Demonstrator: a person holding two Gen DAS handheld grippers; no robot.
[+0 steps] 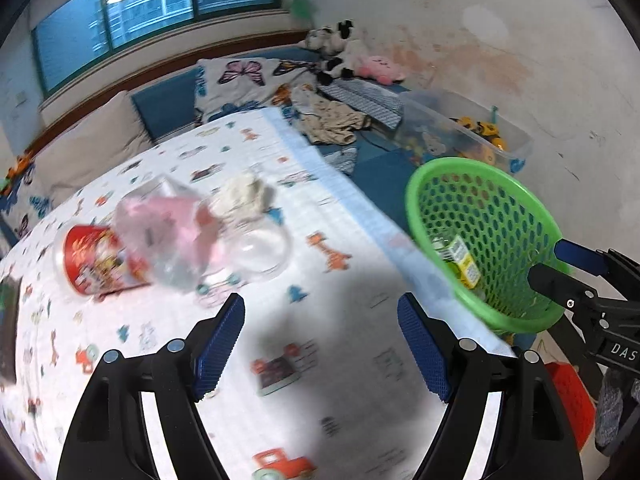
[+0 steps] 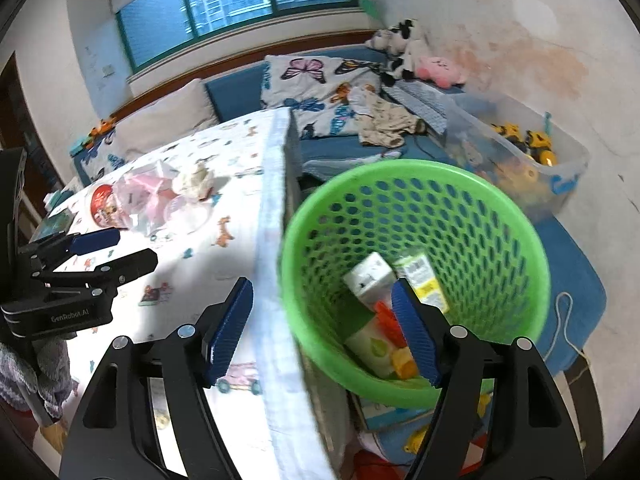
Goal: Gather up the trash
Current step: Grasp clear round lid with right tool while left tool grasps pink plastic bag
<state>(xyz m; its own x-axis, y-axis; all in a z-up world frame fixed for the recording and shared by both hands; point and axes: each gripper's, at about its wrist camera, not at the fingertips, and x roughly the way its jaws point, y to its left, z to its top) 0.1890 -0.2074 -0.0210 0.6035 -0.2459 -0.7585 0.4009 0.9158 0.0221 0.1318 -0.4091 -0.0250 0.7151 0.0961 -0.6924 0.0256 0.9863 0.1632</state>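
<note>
Trash is split between the table and the basket. Nearest the left gripper point(image 1: 320, 344), whose blue-padded jaws stand wide with nothing between them, lies only the white tablecloth printed with small vehicles and animals point(image 1: 344, 392). Beyond its fingertips sits a cluster of litter on the cloth: a clear plastic dome-shaped cup point(image 1: 260, 250), a crumpled clear and pink plastic bag point(image 1: 172, 232) touching it, a red printed round tub lying on its side point(image 1: 96, 260) beside the bag, and a crumpled off-white paper wad point(image 1: 244, 194) just behind.

The right gripper point(image 2: 324, 328) hangs over the table's edge, its jaws parted and empty, one finger above the cloth and the other above the green perforated plastic basket point(image 2: 500, 216). Inside the basket lie small cartons, among them a white box point(image 2: 366, 276) and a yellow and white carton point(image 2: 424, 280). The basket stands just beside the table.
</note>
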